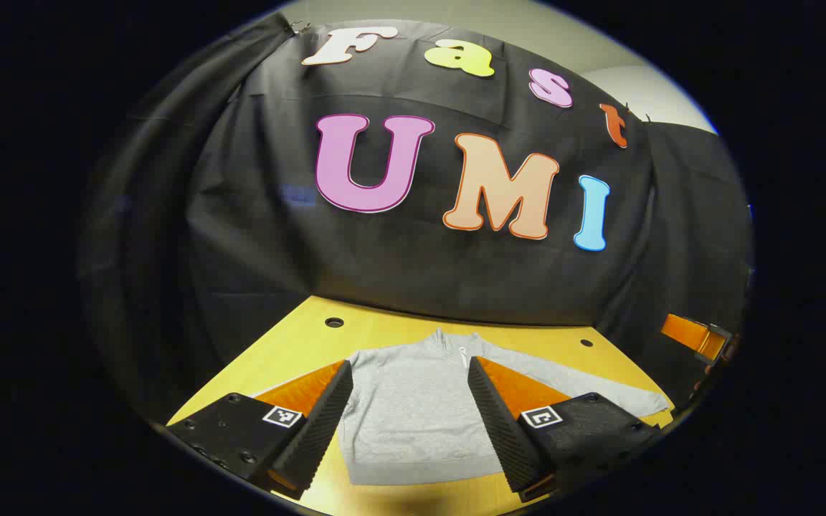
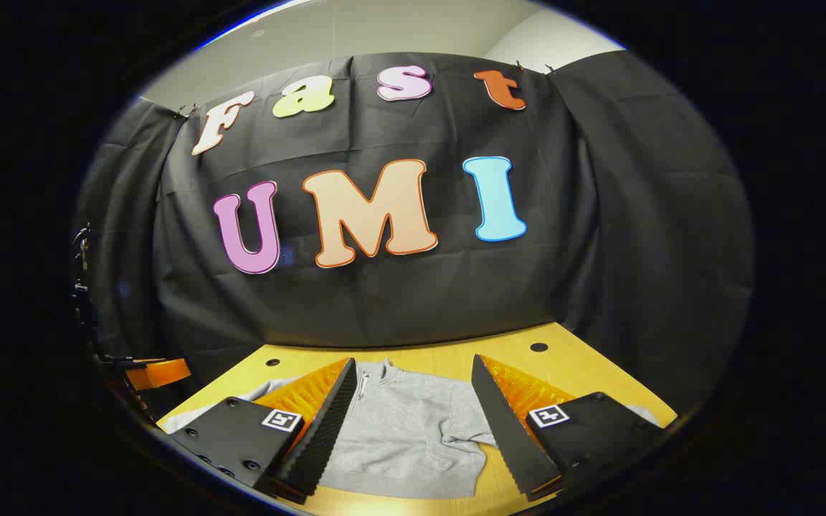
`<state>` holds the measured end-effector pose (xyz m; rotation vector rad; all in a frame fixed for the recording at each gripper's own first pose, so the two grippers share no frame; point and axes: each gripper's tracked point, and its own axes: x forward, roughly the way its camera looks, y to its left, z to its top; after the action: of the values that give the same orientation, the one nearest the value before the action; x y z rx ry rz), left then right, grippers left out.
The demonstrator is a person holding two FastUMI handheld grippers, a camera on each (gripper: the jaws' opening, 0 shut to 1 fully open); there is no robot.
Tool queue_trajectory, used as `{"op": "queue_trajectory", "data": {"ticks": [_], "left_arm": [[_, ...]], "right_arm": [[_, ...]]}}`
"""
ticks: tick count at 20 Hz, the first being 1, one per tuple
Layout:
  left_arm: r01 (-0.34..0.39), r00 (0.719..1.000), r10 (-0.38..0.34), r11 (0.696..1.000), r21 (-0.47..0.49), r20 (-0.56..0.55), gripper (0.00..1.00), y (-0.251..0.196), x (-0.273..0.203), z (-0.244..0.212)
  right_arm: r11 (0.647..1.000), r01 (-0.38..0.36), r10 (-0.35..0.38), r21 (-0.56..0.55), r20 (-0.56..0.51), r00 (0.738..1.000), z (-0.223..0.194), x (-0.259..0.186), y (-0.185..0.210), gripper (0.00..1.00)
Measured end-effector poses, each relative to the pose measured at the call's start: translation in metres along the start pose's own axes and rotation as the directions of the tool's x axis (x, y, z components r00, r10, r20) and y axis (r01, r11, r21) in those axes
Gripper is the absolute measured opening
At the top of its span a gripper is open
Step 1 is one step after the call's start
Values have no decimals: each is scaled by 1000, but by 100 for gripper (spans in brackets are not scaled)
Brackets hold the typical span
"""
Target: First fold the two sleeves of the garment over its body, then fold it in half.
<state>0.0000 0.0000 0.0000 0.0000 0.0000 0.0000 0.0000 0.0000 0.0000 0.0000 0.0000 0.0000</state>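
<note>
A grey long-sleeved garment (image 1: 413,408) with a short zip collar lies flat on the yellow table (image 1: 298,344), collar toward the black wall. One sleeve (image 1: 621,394) stretches out to the right in the left gripper view. My left gripper (image 1: 406,423) hovers above the garment's body, fingers wide open and holding nothing. In the right gripper view the garment (image 2: 406,430) lies between the fingers of my right gripper (image 2: 413,430), which is open and holds nothing. A sleeve (image 2: 255,390) reaches out past its left finger.
The table has round holes near its back edge (image 1: 334,322) (image 2: 538,347). The black cloth wall stands close behind the table. The other gripper's orange body (image 1: 696,337) shows at the right edge of the left gripper view, and likewise (image 2: 158,373) at the left of the right gripper view.
</note>
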Motion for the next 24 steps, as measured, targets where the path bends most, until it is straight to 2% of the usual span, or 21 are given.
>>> {"op": "queue_trajectory", "data": {"ticks": [6,12,20,23,24], "left_arm": [[7,1000,-7,1000,3,-17,95,-7,-3,-6],[25,999,-25,1000,18,-22,94,-16,-4,-6],[37,999,-36,999,22,-31,95,-19,-3,-8],[37,999,-36,999,21,-35,94,-19,-2,-10],[36,999,-35,999,23,-36,95,-18,-1,-10]], "right_arm": [[997,-69,68,-37,-23,997,-4,4,9,99],[995,-89,87,-43,-39,995,-10,5,12,99],[997,-56,54,-57,-45,998,-12,0,-6,97],[999,-6,4,-43,-44,999,-10,-4,-37,96],[999,18,-20,-37,-44,999,-10,-6,-52,99]]}}
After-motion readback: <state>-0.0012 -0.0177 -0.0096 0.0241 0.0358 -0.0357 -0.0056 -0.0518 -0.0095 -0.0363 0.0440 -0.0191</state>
